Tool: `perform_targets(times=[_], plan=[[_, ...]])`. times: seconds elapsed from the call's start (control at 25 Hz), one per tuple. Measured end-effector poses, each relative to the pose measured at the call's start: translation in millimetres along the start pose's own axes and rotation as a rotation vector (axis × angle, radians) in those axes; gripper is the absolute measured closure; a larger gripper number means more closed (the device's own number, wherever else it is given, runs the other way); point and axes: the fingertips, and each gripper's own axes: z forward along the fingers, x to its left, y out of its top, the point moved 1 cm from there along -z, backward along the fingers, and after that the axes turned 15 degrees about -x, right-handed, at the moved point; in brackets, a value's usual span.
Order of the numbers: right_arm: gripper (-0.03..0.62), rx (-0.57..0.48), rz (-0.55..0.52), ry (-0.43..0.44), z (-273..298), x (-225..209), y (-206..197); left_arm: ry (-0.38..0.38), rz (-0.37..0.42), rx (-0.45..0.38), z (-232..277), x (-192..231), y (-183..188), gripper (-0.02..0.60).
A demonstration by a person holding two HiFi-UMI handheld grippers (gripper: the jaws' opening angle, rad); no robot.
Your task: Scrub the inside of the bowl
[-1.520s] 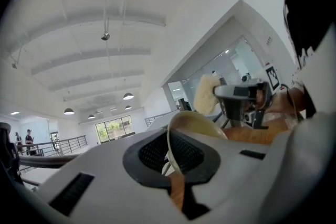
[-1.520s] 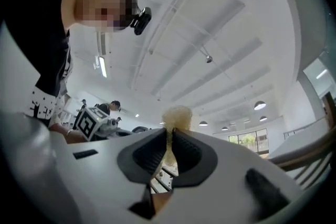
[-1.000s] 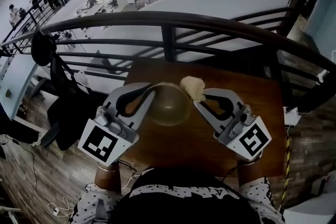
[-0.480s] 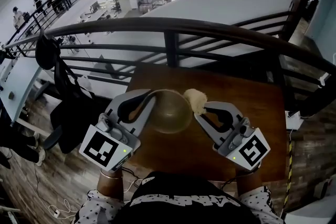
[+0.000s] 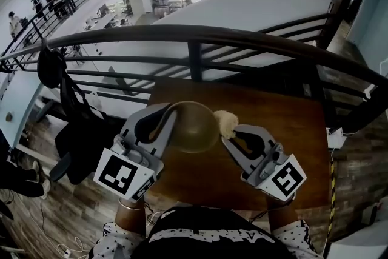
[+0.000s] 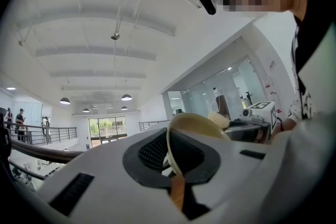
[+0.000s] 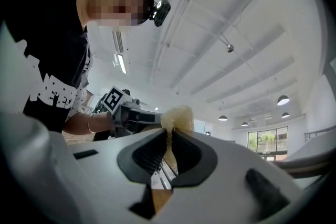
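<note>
We hold the left gripper [image 5: 170, 113] on the bowl's left side, its jaws clamped on the rim, so the bowl [image 5: 195, 128] is lifted clear of the wooden table [image 5: 303, 124] beneath it and tilted rather than standing level. The left gripper view shows the thin rim pinched between the two pads.

At the bowl's right edge sits the pale scrub pad [image 5: 225, 121], touching or just beside the rim. The right gripper [image 5: 229, 134], to the right of the bowl, is clenched on the lower end of this pad, and the fluffy end stands out past the jaw tips.

We judge that both tools are in position and the pad is at the bowl, so scrubbing is at most under way. We cannot tell whether the pad is on the inner wall. No foam, water or wiped track shows, so we treat the inside as yet to be scrubbed all round.
</note>
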Motion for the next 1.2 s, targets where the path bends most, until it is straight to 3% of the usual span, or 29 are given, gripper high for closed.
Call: perform_targets(times=[0.48, 1.2], plan=[[0.548, -0.021, 0.008, -0.045, 38, 14, -10, 0.069, -0.133, -0.127, 3, 53, 14, 0.560], [0.549, -0.021, 0.023, -0.061, 63, 25, -32, 0.052, -0.223, -0.223, 17, 75, 16, 0.560]])
